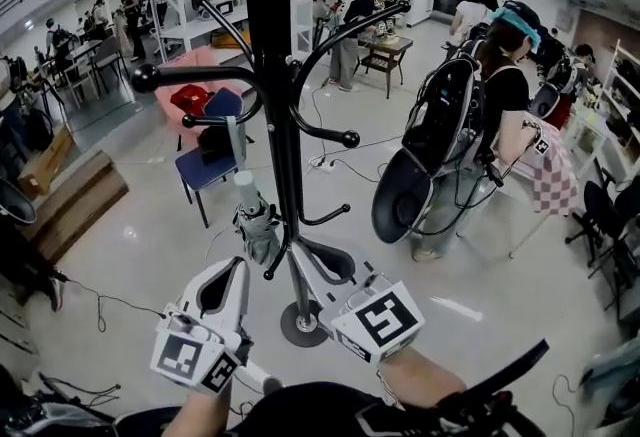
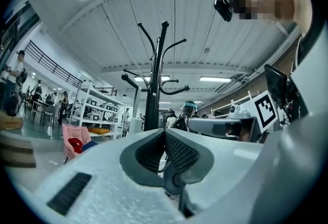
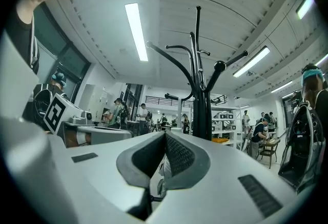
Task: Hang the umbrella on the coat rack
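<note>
The black coat rack (image 1: 272,75) stands right in front of me. It also rises beyond the jaws in the left gripper view (image 2: 154,100) and the right gripper view (image 3: 201,89). A folded grey umbrella (image 1: 257,220) with a pale handle hangs by its strap (image 1: 236,140) from a low curved hook on the rack's left side. My left gripper (image 1: 240,267) is just below the umbrella, jaws shut with nothing between them. My right gripper (image 1: 302,253) is beside the pole, also shut and holding nothing. Neither gripper view shows the umbrella.
The rack's round base (image 1: 300,325) sits on the glossy floor between my grippers. A blue chair (image 1: 205,165) and a pink one (image 1: 185,90) stand behind left. A person with a backpack (image 1: 470,125) stands at right. Cables (image 1: 340,163) trail on the floor; wooden boxes (image 1: 70,200) lie left.
</note>
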### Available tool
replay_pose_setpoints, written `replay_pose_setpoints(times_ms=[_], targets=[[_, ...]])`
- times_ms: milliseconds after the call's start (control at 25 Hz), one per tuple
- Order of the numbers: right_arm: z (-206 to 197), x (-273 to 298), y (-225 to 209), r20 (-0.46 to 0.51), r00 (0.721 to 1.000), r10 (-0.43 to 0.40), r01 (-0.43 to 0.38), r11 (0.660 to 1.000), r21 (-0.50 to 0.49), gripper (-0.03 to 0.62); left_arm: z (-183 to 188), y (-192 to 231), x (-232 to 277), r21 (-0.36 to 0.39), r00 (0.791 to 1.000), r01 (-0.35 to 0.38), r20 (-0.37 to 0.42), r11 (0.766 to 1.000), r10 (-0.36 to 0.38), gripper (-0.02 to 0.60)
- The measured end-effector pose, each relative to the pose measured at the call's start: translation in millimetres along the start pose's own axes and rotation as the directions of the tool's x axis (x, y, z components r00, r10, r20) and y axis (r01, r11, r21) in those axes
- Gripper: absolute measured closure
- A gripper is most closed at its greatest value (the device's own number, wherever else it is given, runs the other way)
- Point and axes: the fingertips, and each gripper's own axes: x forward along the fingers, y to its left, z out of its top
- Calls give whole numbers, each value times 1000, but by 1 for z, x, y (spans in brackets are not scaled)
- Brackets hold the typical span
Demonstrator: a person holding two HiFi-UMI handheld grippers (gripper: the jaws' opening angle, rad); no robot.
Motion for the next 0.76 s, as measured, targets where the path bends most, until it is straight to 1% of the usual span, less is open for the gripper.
replay_pose_setpoints(times_ms=[400,760], targets=[[-1,6,1,-7,1000,-13,13,1000,-2,586,0,9,-1,-13,1000,-5,-5,1000,5,571],[-7,12,1,-16,1000,-24,24,1000,0,586,-3,14,2,-21,1000,7,-4,1000,-7,571]])
